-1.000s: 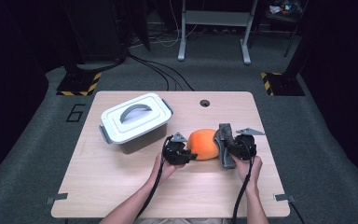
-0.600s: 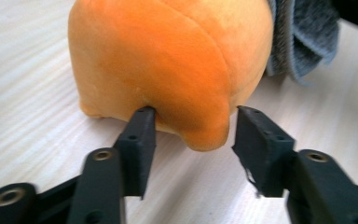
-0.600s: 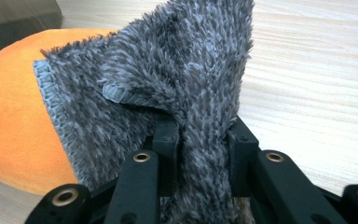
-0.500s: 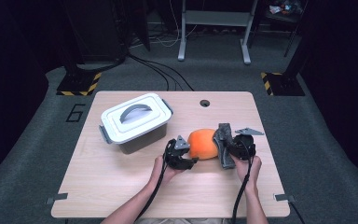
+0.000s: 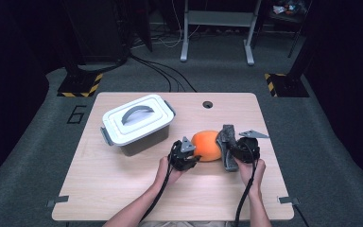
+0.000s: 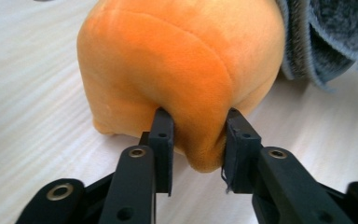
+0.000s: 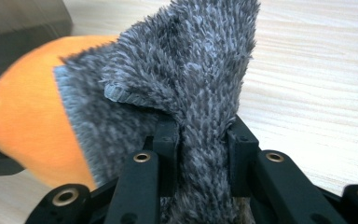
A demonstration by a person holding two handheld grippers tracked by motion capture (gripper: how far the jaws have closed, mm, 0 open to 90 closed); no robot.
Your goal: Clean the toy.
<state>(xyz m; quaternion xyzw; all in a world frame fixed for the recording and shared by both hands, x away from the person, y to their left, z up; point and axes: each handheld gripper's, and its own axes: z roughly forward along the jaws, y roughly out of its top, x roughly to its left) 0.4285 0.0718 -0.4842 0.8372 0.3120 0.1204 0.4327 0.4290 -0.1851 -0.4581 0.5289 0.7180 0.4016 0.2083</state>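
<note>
We pinch a fold of the round, velvety orange plush [image 6: 182,70] in our left claw [image 6: 198,144] and clamp the shaggy grey cloth [image 7: 186,93] in our right claw [image 7: 200,149] above the pale woodgrain worktop [image 5: 123,189].

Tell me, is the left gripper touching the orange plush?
Touching: in the left gripper view, the left gripper pinches a fold of the orange plush.

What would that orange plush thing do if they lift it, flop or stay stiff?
Probably squashy: the orange plush toy bulges where the left gripper pinches a fold. Likely light, since that small pinch holds it. Its rounded body might roll if nudged, though the grey fuzzy cloth beside it may stop that.
</note>
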